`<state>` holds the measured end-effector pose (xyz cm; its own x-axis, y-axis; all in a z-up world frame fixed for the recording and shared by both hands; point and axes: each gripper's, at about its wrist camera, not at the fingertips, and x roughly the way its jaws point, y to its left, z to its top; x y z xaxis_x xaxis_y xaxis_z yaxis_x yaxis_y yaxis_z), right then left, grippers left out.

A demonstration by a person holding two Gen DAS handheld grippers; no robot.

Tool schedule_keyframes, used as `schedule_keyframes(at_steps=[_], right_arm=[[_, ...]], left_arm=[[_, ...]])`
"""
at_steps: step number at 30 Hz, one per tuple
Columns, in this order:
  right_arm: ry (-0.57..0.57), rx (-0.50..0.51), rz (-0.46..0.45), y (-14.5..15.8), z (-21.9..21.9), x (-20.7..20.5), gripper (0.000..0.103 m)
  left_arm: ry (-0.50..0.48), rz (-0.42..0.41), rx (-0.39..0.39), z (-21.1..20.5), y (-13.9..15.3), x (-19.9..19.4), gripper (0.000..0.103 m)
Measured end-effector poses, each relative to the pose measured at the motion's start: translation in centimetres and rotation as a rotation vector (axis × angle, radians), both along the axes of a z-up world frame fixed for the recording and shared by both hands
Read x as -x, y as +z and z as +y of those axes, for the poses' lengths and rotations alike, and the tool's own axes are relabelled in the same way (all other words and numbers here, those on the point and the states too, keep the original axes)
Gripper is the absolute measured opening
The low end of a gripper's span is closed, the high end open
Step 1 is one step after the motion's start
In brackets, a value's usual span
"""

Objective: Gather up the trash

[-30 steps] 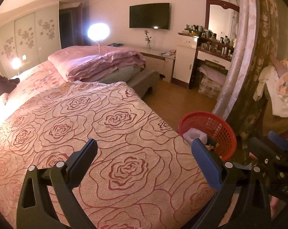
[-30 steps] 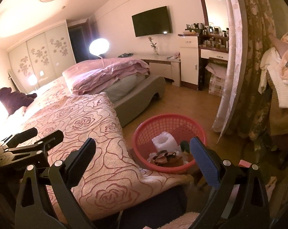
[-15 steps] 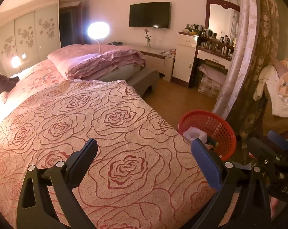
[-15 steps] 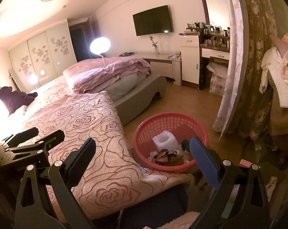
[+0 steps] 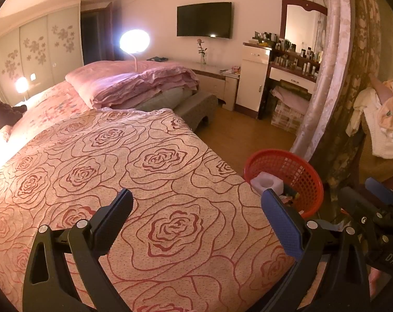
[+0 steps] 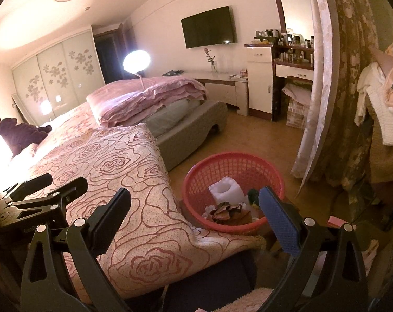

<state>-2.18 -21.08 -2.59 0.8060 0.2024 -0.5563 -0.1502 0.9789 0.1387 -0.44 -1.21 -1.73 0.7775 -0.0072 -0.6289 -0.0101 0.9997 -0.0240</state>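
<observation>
A red mesh basket (image 6: 232,165) stands beside the bed's foot corner; it also shows in the left wrist view (image 5: 295,163). Inside lie a white foam block (image 6: 226,188), dry brown leaves (image 6: 226,210) and other scraps. My left gripper (image 5: 196,210) is open and empty above the rose-patterned bedspread (image 5: 134,161). My right gripper (image 6: 195,209) is open and empty, held above the bed corner and the basket's near rim. The left gripper also shows at the left of the right wrist view (image 6: 40,195).
Folded pink bedding (image 5: 134,83) lies at the far end of the bed. A grey bench (image 6: 193,122), a dresser with bottles (image 6: 287,52) and a patterned curtain (image 6: 347,91) border the wooden floor (image 6: 248,135). Clothes (image 6: 381,109) hang at right.
Both grippers have stayed open and empty. The views have shifted only slightly; the basket and bed look unchanged.
</observation>
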Motion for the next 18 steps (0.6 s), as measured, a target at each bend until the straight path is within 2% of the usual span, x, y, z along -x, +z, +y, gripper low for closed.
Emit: schedule_keyframes(at_steps=[18], right_arm=[[0.004,-0.001,0.003,-0.34,0.41,0.34,0.096]], left_arm=[[-0.001,0.003,0.004,0.08,-0.14,-0.04,0.095]])
